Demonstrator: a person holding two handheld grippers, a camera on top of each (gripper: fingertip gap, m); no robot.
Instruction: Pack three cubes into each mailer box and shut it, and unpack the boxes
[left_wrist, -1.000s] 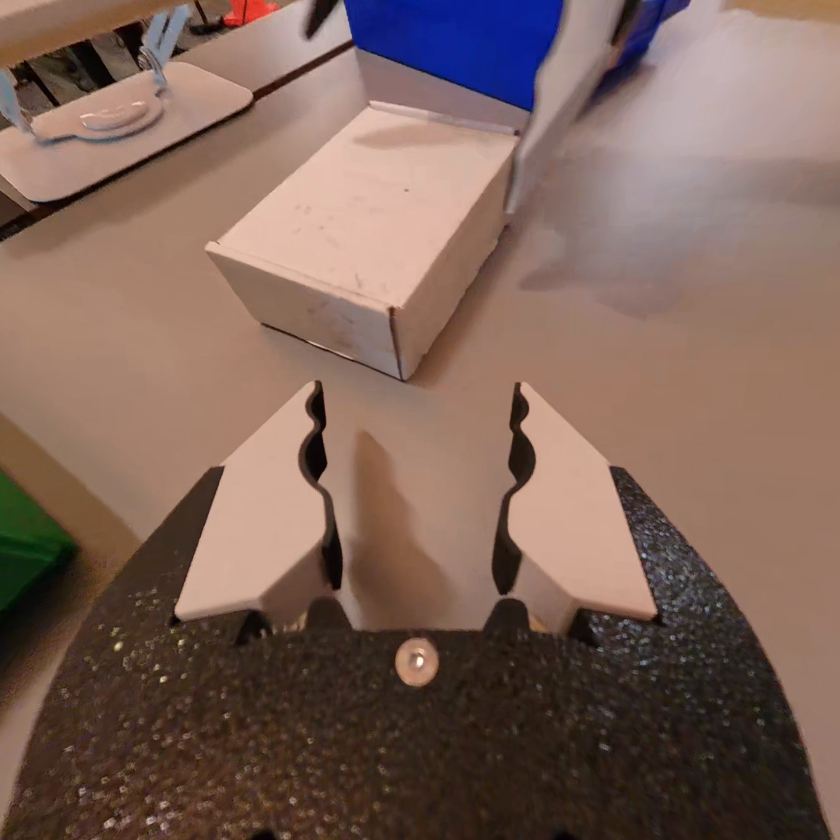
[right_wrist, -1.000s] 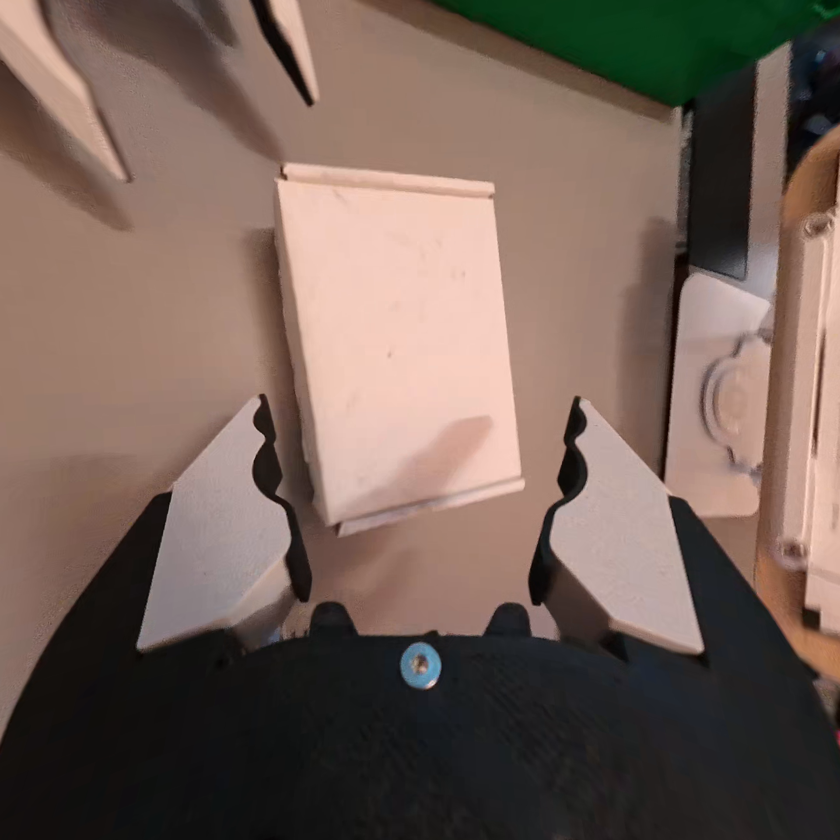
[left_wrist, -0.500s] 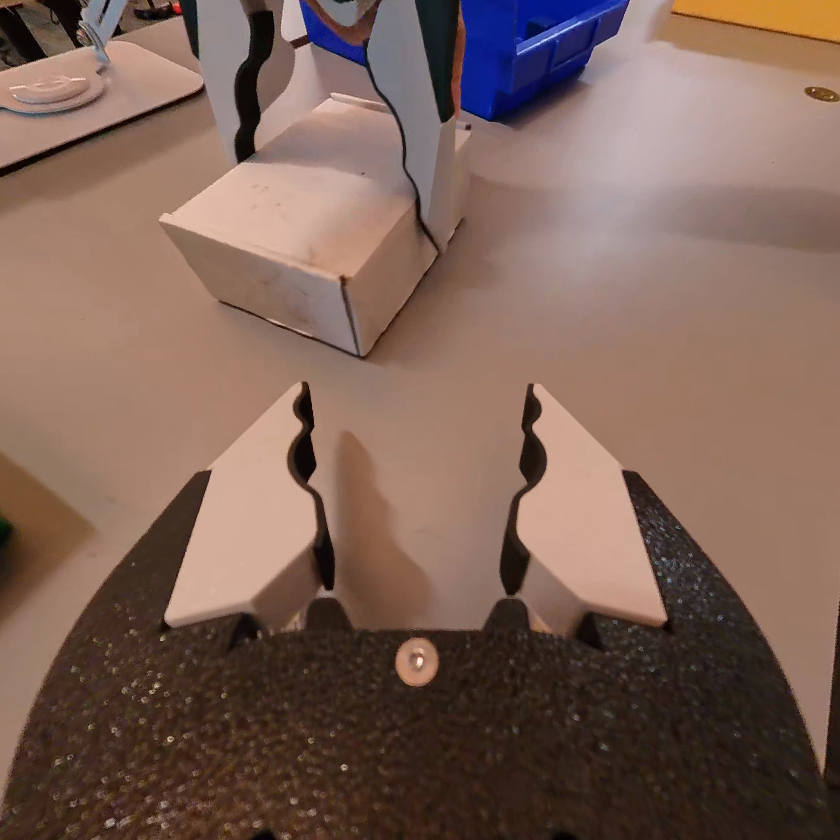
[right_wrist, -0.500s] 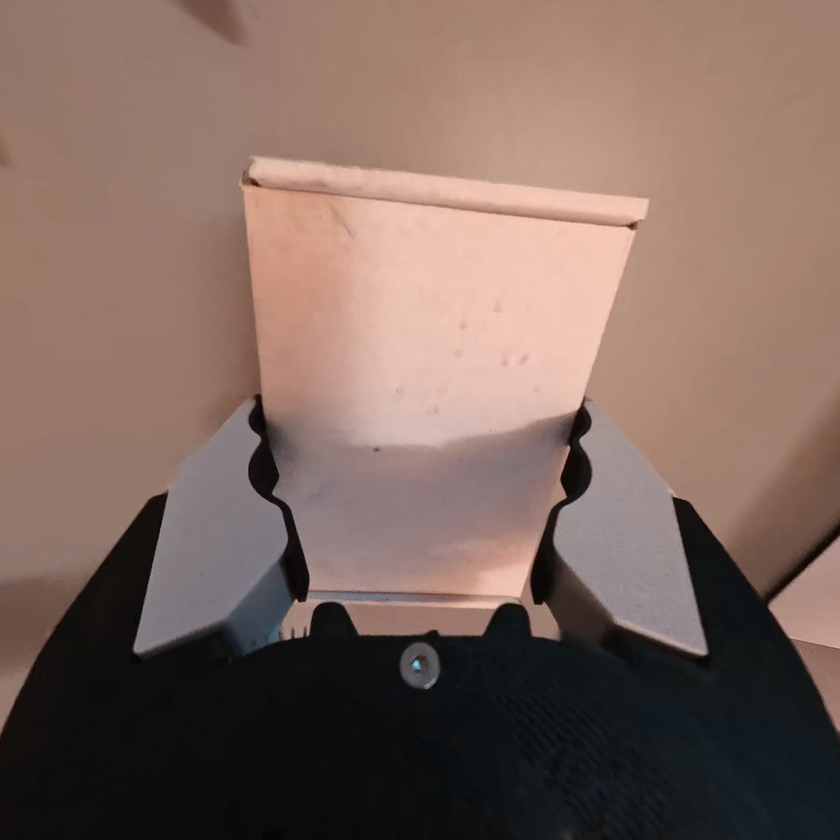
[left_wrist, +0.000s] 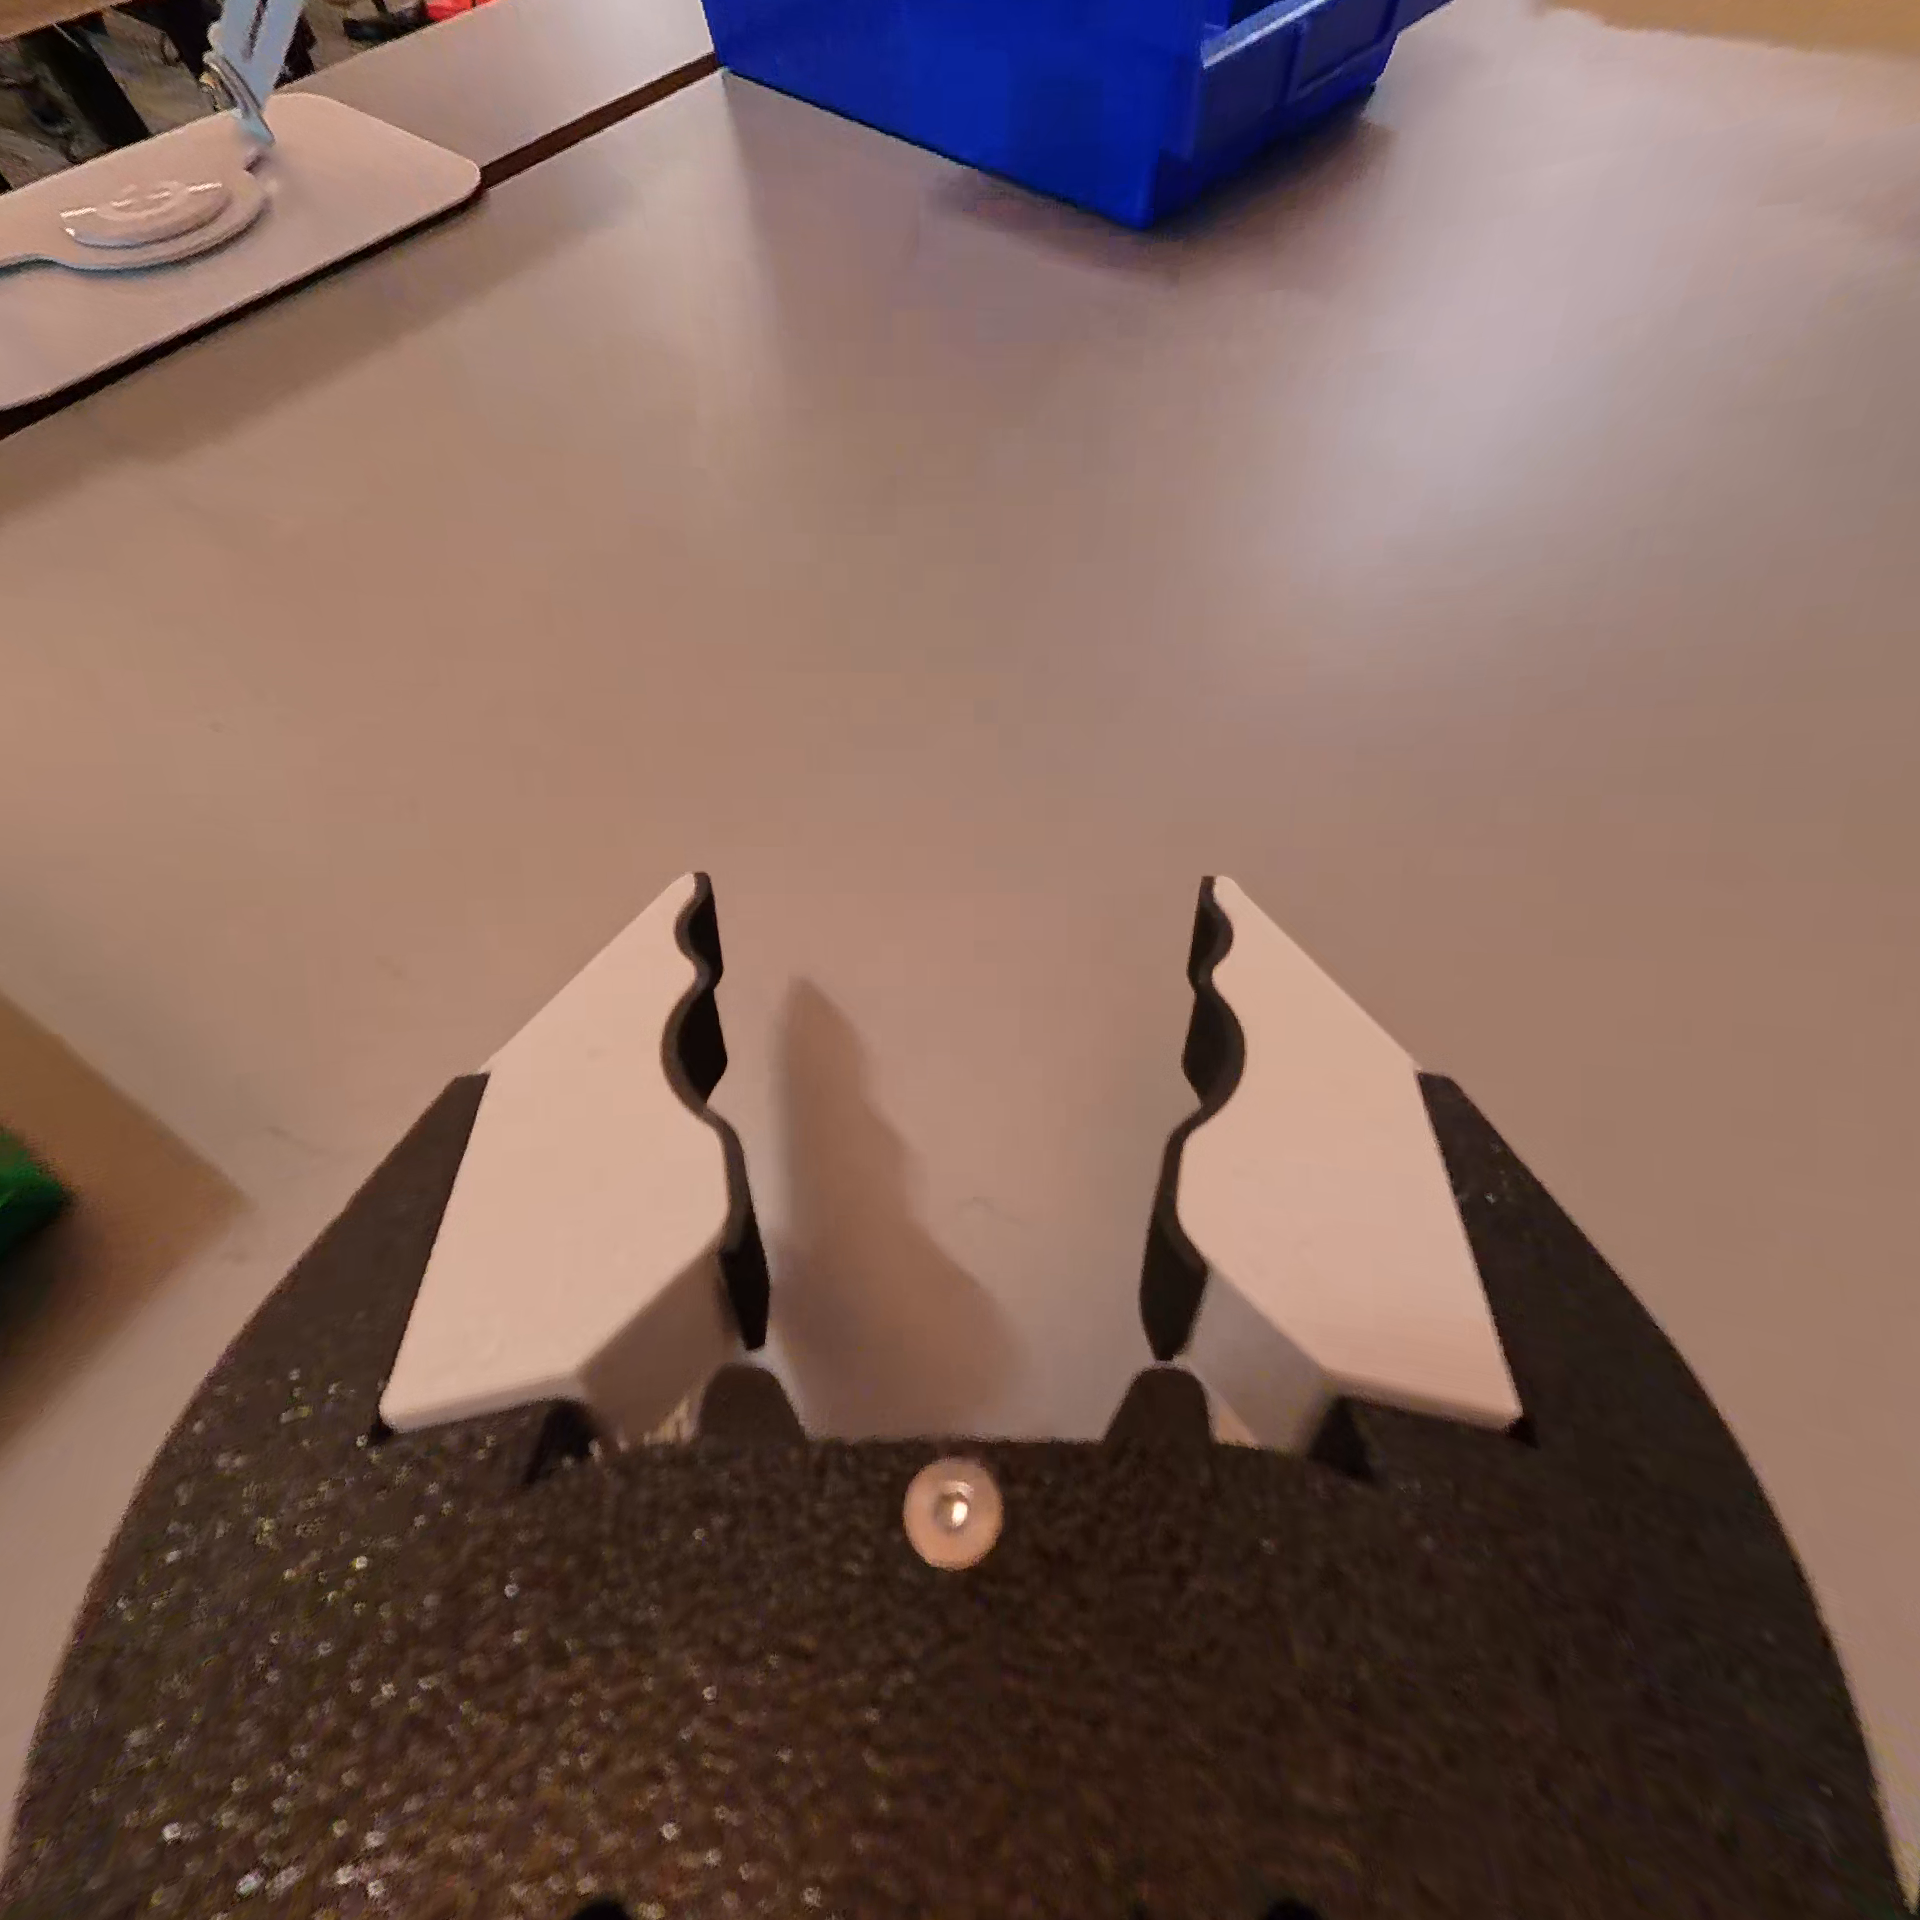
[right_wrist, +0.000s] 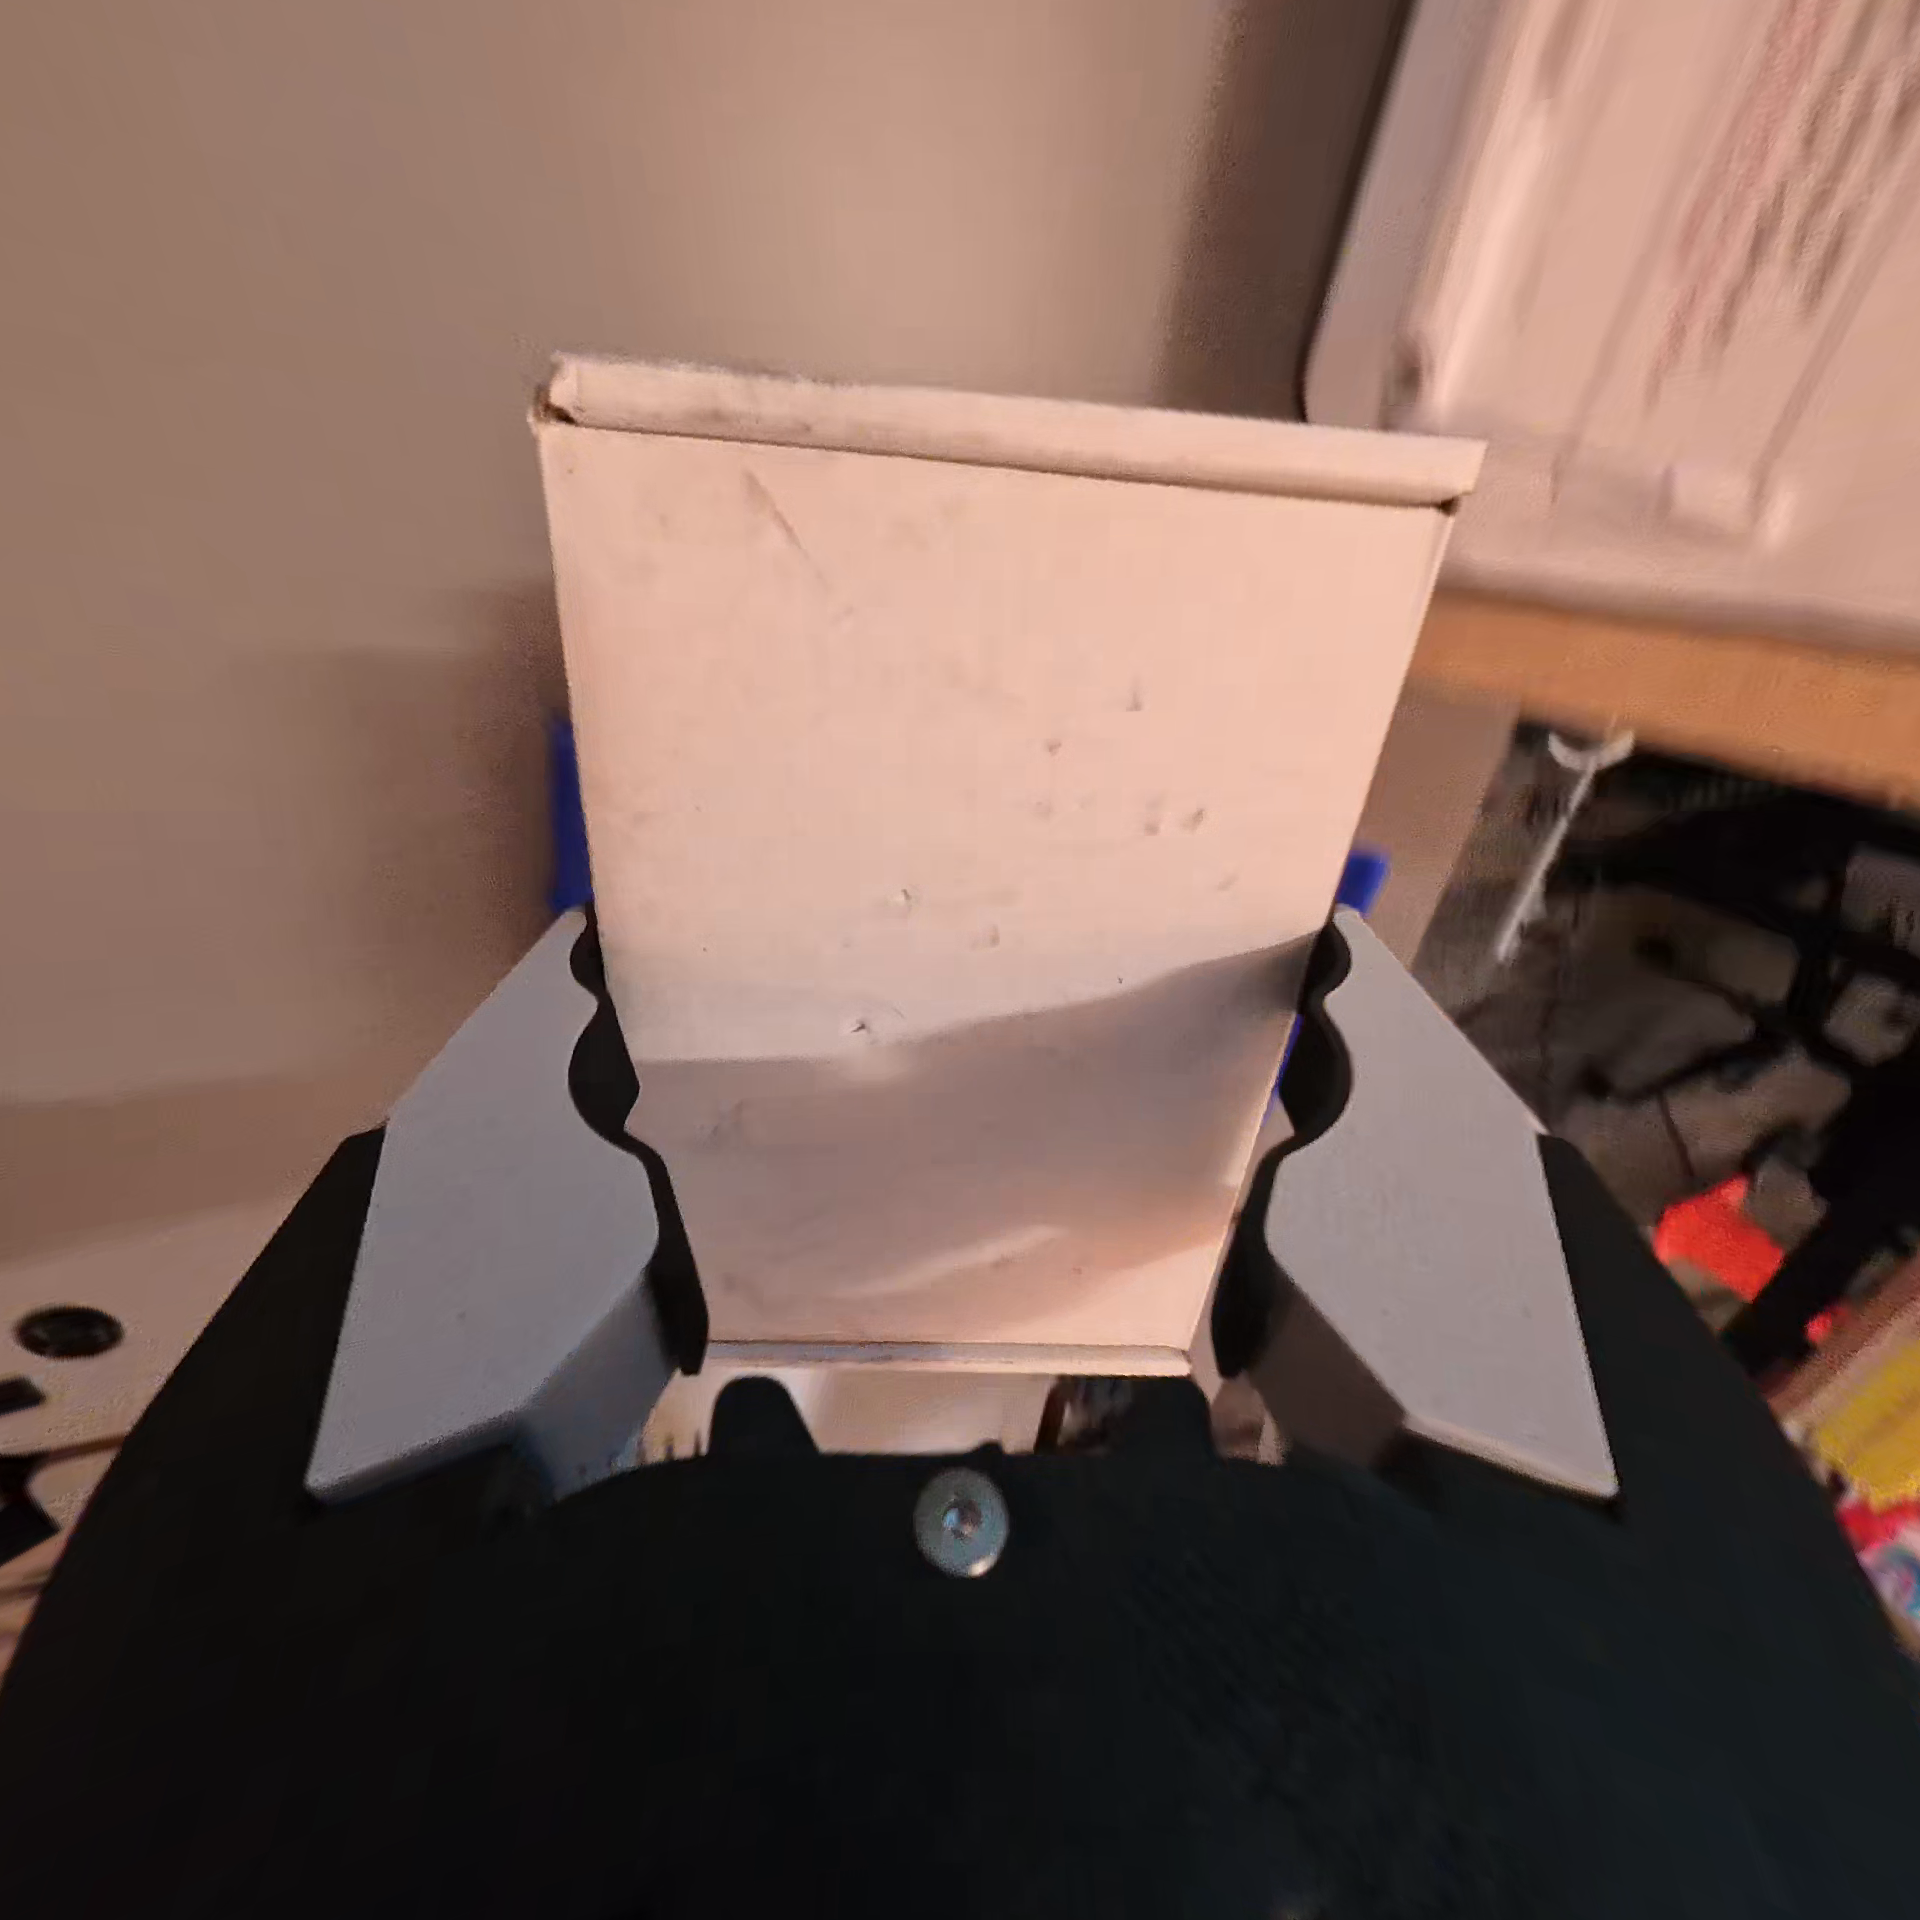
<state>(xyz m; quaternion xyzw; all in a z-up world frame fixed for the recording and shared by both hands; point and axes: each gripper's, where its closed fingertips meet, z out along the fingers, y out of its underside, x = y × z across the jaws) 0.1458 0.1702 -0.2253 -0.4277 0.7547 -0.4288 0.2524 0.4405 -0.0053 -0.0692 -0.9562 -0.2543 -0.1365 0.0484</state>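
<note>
Right gripper (right_wrist: 951, 1023) is clamping the closed white mailer box (right_wrist: 987, 790); left gripper (left_wrist: 956, 966) is hovering spread, blue bin (left_wrist: 1039, 83) at twelve o'clock.

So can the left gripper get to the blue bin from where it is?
Probably yes. The left gripper is open and holds nothing, and only bare table lies between it and the blue bin straight ahead. Whether the arm stretches that far can't be told.
</note>
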